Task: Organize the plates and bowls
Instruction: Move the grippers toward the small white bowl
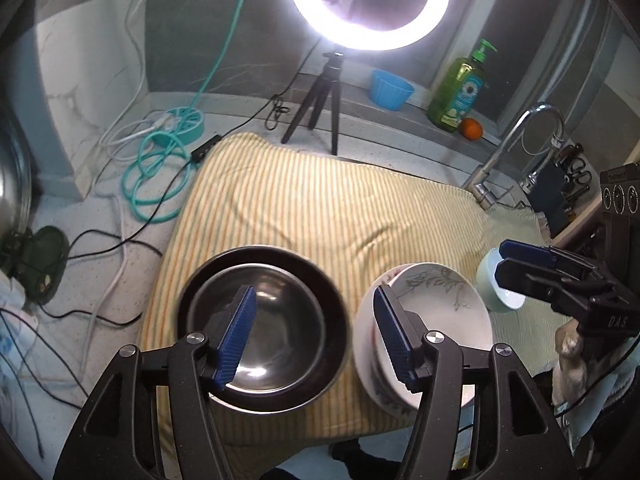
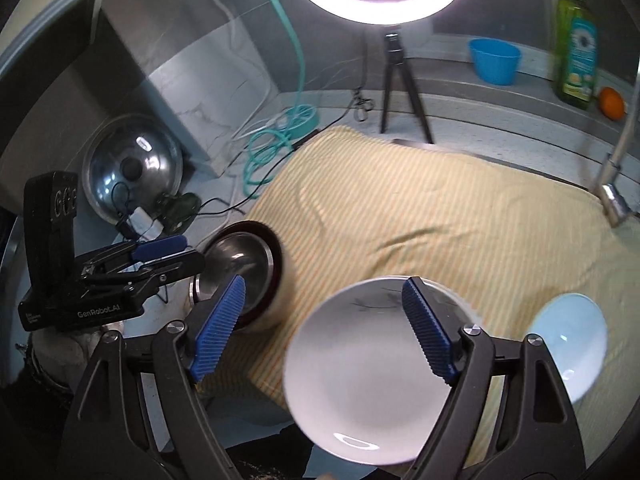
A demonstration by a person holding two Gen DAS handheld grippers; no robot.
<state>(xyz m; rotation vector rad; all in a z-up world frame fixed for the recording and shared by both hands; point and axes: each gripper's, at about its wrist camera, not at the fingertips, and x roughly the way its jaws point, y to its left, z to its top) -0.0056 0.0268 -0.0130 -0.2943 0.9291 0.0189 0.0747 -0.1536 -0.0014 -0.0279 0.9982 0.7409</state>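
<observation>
Right now my left gripper [image 1: 314, 336] hangs with its blue pads spread apart and nothing between them, above the gap between two stacks. At about seven o'clock from it sits the steel bowl [image 1: 264, 320], nested in a dark plate [image 1: 200, 280]; at about three o'clock lies the white floral plate [image 1: 448, 300], resting on other white dishes. My right gripper [image 2: 324, 328] stands wide too, empty, its right pad over the far rim of that white plate [image 2: 360, 380]. At three o'clock from there, just beside the plate, is the pale blue bowl [image 2: 572, 340]. All of these rest on the yellow striped towel [image 1: 320, 200] spread over the worktop [image 1: 120, 216]. Farther off, at twelve o'clock, stands the black tripod [image 1: 320, 100] carrying the glowing ring light [image 1: 370, 0]. Beyond it, on the ledge, are a blue tub [image 1: 390, 88], a green soap bottle [image 1: 460, 88] and an orange [image 1: 472, 128]. The tap [image 1: 516, 148] rises at two o'clock.
</observation>
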